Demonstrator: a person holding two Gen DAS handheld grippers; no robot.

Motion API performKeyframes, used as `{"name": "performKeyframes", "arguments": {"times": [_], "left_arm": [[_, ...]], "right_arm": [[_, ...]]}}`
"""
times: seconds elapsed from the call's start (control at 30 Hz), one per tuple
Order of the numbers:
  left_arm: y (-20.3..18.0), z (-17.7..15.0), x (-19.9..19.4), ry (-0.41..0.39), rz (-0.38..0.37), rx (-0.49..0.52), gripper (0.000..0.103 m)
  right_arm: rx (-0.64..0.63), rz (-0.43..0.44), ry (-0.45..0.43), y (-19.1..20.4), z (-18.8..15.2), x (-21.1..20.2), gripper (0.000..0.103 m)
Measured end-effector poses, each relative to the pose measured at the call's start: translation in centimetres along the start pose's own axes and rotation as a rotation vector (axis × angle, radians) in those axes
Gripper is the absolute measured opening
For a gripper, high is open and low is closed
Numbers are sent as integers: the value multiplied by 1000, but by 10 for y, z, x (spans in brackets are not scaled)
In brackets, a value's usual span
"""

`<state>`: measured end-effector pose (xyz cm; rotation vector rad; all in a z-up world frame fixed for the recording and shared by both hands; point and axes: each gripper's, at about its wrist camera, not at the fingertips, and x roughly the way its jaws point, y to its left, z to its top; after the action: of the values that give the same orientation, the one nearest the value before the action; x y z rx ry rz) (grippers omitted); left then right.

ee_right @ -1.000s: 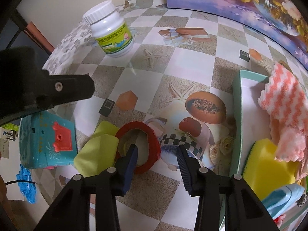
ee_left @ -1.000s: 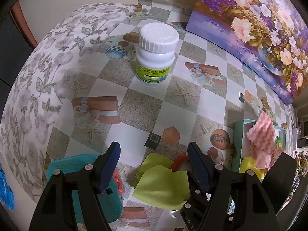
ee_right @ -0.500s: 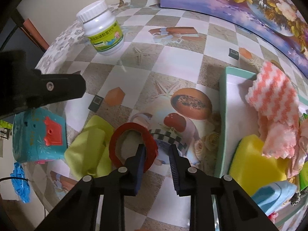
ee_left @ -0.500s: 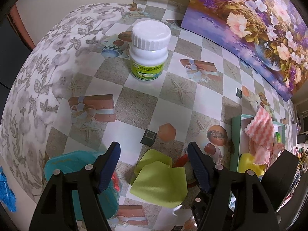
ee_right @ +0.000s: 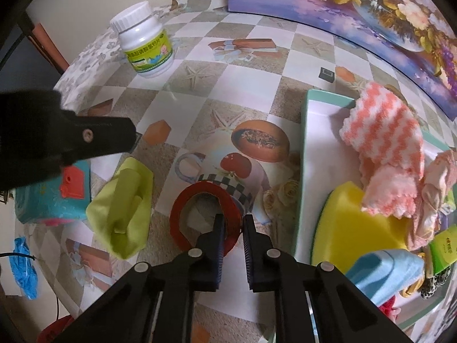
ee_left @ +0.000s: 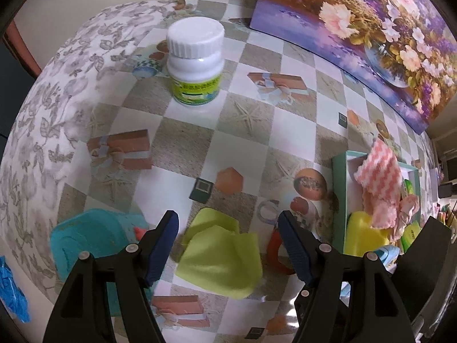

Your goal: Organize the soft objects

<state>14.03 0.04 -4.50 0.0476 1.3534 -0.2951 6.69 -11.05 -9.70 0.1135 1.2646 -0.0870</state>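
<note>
Low in the right wrist frame, the red tape ring (ee_right: 204,214) on the tabletop (ee_right: 251,83) now sits pinched by the right gripper (ee_right: 232,230), whose fingers have just closed on its rim, clearing it from the green cloth (ee_right: 122,208) under the left gripper (ee_left: 228,228), fingers apart.

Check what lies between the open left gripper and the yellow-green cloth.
Nothing visible does. The left gripper hangs open right above the yellow-green cloth; the red tape ring beside it sits in the right gripper.
</note>
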Motion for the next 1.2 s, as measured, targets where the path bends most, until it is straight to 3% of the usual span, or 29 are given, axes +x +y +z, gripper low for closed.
{"name": "performKeyframes", "arguments": {"times": [0.57, 0.9, 1.2], "left_arm": [[-12, -7, -4, -8, 26, 40, 73], [-38, -27, 9, 27, 84, 154, 73], [-50, -46, 23, 64, 130, 208, 62]], "right_arm": [[39, -25, -116, -29, -3, -60, 13], [79, -27, -143, -37, -11, -77, 13], [108, -26, -157, -44, -22, -88, 13]]}}
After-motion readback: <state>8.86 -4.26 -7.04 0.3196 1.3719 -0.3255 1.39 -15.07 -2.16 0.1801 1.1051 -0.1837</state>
